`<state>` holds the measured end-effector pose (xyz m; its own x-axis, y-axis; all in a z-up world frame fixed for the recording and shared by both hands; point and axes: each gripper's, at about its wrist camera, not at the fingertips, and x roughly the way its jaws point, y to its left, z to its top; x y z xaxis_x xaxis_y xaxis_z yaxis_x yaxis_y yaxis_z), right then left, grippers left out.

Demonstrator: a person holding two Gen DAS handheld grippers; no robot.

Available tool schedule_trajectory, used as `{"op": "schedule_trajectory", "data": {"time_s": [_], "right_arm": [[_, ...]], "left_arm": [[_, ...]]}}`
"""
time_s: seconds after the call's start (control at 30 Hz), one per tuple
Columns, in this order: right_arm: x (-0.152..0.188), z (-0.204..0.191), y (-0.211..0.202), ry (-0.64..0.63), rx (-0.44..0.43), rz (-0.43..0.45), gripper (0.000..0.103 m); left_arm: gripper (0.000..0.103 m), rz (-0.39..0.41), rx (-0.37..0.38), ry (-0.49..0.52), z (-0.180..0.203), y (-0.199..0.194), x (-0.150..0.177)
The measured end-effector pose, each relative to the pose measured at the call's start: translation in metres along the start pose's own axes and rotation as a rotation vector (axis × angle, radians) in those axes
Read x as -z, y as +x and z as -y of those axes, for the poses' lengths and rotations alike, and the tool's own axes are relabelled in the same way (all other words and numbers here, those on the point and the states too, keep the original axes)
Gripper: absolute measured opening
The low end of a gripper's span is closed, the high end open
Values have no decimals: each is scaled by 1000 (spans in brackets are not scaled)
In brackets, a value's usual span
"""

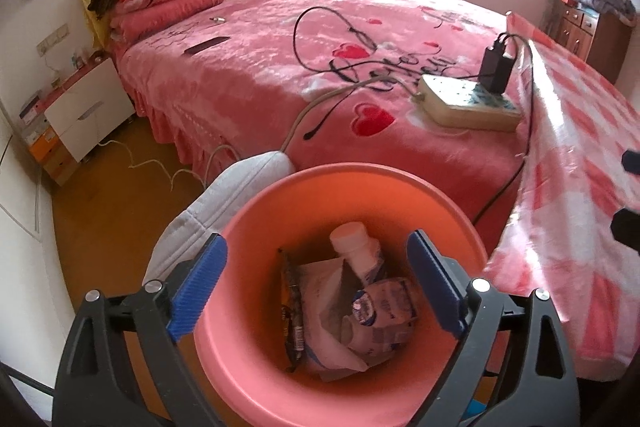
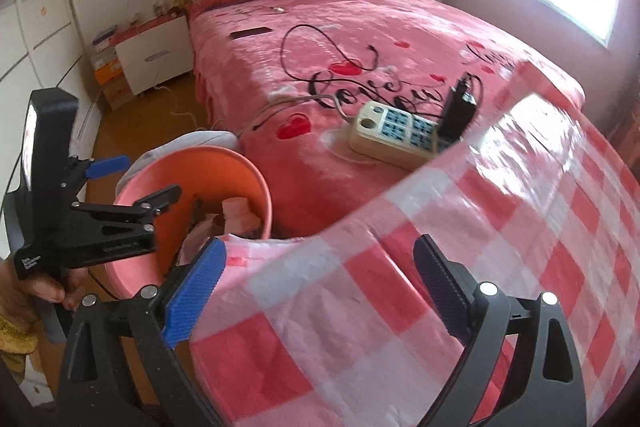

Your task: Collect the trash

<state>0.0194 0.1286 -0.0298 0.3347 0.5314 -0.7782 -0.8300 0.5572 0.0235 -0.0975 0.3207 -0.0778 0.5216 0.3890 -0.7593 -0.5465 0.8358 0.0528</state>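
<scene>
Left gripper (image 1: 316,291) hangs released, jaws wide, right over the pink bin (image 1: 248,359), where bottles (image 1: 356,255) and wrappers (image 1: 332,323) lie at the bottom. Right gripper (image 2: 320,291) gapes empty beside the bin, above the checked cloth (image 2: 500,227); the bed (image 2: 304,75) lies behind the bin.

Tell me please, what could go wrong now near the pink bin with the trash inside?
1. The left hand-held gripper hangs open over the pink bin; lowered, its fingers might catch the rim and tip the bin.
2. The checkered plastic sheet drapes right beside the bin, so the open right hand-held gripper above it could drag it.
3. A black cable hangs off the bed near the bin and could snag, pulling the power strip.
</scene>
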Motion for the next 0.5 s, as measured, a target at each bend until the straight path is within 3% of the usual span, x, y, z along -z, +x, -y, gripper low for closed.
{"op": "schedule_trajectory", "data": {"time_s": [0.5], "right_arm": [[43,44,-36,131,31,34,94]], "left_arm": [[92,115,38,64,30,-56,-23]]}}
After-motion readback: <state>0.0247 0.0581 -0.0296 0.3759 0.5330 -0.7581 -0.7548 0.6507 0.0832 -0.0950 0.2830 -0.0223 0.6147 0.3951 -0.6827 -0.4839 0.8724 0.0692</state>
